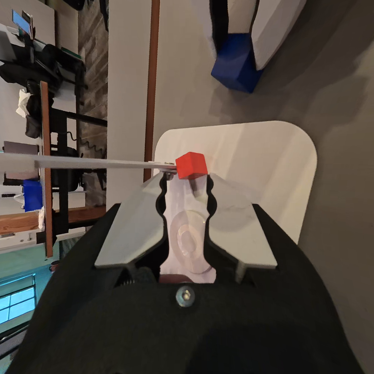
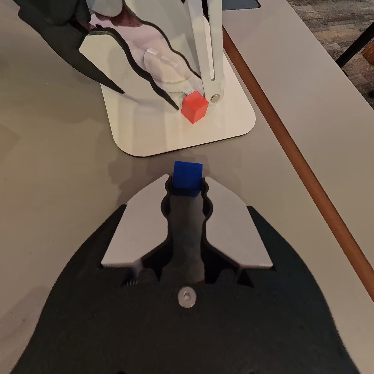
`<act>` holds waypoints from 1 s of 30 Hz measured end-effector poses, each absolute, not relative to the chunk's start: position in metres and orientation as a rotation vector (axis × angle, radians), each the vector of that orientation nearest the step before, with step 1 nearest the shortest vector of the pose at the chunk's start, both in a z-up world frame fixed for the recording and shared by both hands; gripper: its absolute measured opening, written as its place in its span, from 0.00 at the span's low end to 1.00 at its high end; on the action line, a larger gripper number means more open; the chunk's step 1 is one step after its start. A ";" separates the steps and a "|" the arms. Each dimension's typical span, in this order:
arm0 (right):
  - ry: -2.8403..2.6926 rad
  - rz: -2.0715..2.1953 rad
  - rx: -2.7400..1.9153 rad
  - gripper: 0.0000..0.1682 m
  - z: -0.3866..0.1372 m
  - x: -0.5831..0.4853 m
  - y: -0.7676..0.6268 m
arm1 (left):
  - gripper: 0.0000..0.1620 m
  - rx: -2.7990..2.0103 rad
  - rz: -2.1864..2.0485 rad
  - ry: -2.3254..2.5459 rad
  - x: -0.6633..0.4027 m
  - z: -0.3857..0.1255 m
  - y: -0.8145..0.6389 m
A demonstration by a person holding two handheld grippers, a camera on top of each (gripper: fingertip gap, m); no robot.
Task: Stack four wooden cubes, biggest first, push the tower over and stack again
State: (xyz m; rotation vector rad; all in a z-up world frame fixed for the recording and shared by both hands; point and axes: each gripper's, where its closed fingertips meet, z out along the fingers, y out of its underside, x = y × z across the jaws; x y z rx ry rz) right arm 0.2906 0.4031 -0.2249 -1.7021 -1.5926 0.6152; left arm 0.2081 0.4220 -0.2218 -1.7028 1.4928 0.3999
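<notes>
Right tongs (image 2: 187, 178) are clamped on the blue cube (image 2: 187, 177), which is pinched only at the very fingertips and carried above the grey table (image 2: 60, 182), just short of the white base plate (image 2: 182, 139). A shallow grip like that can be lost: if the cube is tilted or bumped during the lowering, it may be squeezed out forward.

Farther on, the red cube (image 2: 194, 106) is seen resting on the base plate, turned corner-on and close against the foot of the white stand arm (image 2: 210, 60). Left tongs (image 1: 187, 178) are parted, nothing held, with the tips brought just short of the red cube (image 1: 191, 165); in the left wrist view only a narrow gap is left either side of it. Because the cube sits skewed to the jaws, it could be caught across its corners and be twisted or shot out as the tongs are closed. A knock against the stand arm (image 1: 101, 163) is also to be feared, the room there being tight.

Only two cubes can be made out; no tower is seen, so the stacking is judged barely begun. Collision between the two tongs is possible if both are brought over the plate together.
</notes>
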 end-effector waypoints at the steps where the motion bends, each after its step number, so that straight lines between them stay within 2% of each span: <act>1: -1.593 0.615 -1.702 0.17 -0.225 0.291 0.403 | 0.23 -1.702 0.377 1.500 0.211 -0.222 0.422; 6: -1.593 0.613 -1.700 0.17 -0.225 0.290 0.403 | 0.16 -1.745 0.258 1.549 0.212 -0.227 0.420; 14: -1.594 0.613 -1.700 0.17 -0.225 0.290 0.403 | 0.14 -1.765 0.137 1.526 0.217 -0.227 0.419; 15: -1.594 0.613 -1.699 0.17 -0.225 0.290 0.403 | 0.12 -1.764 0.119 1.520 0.219 -0.226 0.418; 17: -1.597 0.615 -1.696 0.17 -0.225 0.290 0.403 | 0.00 -1.770 0.099 1.585 0.224 -0.234 0.409; 24: -1.605 0.657 -1.656 0.17 -0.217 0.291 0.399 | 0.03 -1.678 0.109 1.678 0.227 -0.232 0.382; 30: -1.622 0.675 -1.636 0.17 -0.209 0.292 0.392 | 0.03 -1.719 0.025 1.483 0.204 -0.200 0.362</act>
